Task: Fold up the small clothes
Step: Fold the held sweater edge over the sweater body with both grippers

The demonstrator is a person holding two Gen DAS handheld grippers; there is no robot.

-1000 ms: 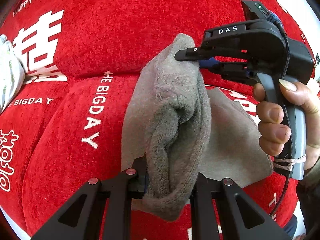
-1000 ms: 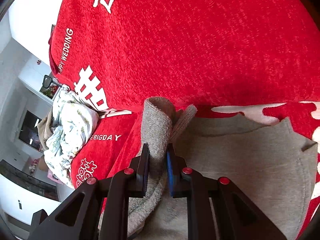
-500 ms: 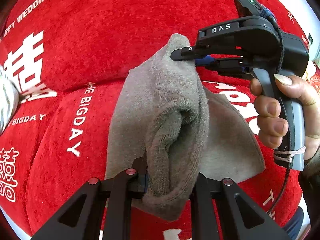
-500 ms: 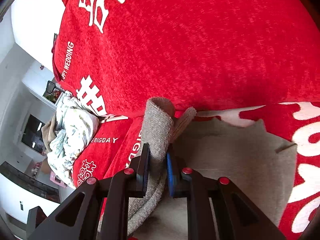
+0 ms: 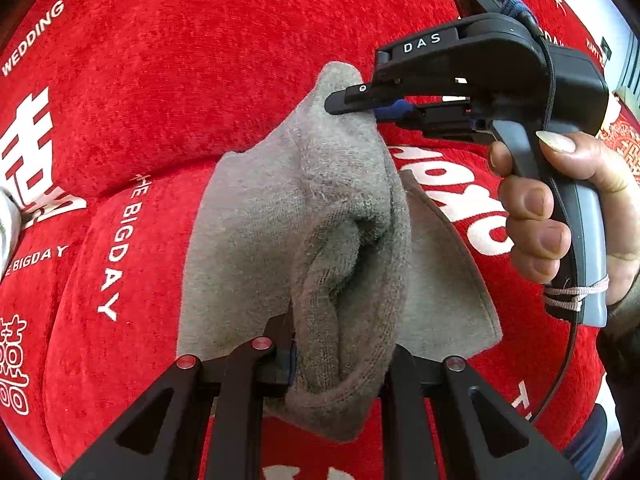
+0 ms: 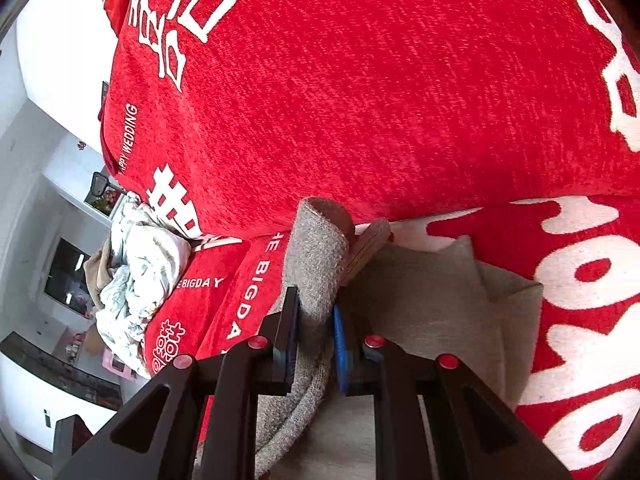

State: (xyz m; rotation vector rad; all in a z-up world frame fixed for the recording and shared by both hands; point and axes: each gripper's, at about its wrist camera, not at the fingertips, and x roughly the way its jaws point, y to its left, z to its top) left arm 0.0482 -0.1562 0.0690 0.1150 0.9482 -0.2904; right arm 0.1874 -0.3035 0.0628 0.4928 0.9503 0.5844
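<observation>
A small grey fleece garment [image 5: 280,240] lies on a red sofa. Both grippers hold its raised folded edge above the flat part [image 5: 444,280]. My left gripper [image 5: 338,360] is shut on the near end of the fold. My right gripper [image 5: 360,108] is shut on the far end, by the backrest. In the right wrist view the right gripper [image 6: 316,332] clamps the rolled grey edge [image 6: 316,256], with the rest of the garment [image 6: 432,304] spread to the right.
The red sofa cover [image 5: 200,80] has white lettering; its backrest [image 6: 360,100] rises just behind the garment. A crumpled pile of pale printed clothes [image 6: 136,272] lies at the sofa's left end. A room with furniture [image 6: 40,320] lies beyond.
Both grippers have carried the held fold rightward over the garment. The flat part now shows more of its far corner, and more white lettering appears at right.
</observation>
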